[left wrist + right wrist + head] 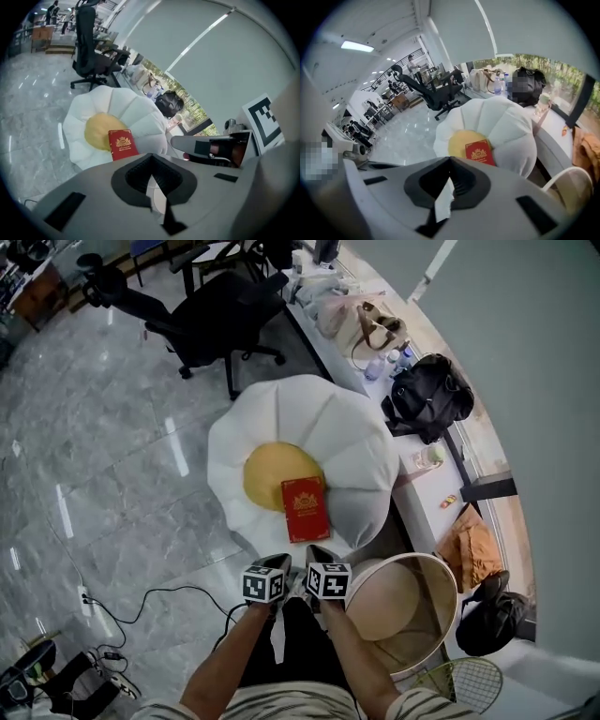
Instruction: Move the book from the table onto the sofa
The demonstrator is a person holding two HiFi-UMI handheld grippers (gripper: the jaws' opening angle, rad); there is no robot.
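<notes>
A red book (306, 509) with a gold crest lies flat on the flower-shaped sofa (319, 418), half on its yellow centre and half on a white petal. Both gripper views show the book (123, 144) (480, 152) well ahead on the sofa (126, 103) (501, 117). My left gripper (278, 562) and right gripper (319, 552) hover side by side just short of the sofa's near edge, apart from the book. The left gripper (151, 176) is shut with nothing in it. My right gripper (450, 180) is shut and empty too.
A round beige table (450, 587) stands right of my hands. A long ledge along the window carries a black bag (429, 395) and other bags. A black office chair (216, 320) stands beyond the sofa. Cables (159, 601) trail over the marble floor at left.
</notes>
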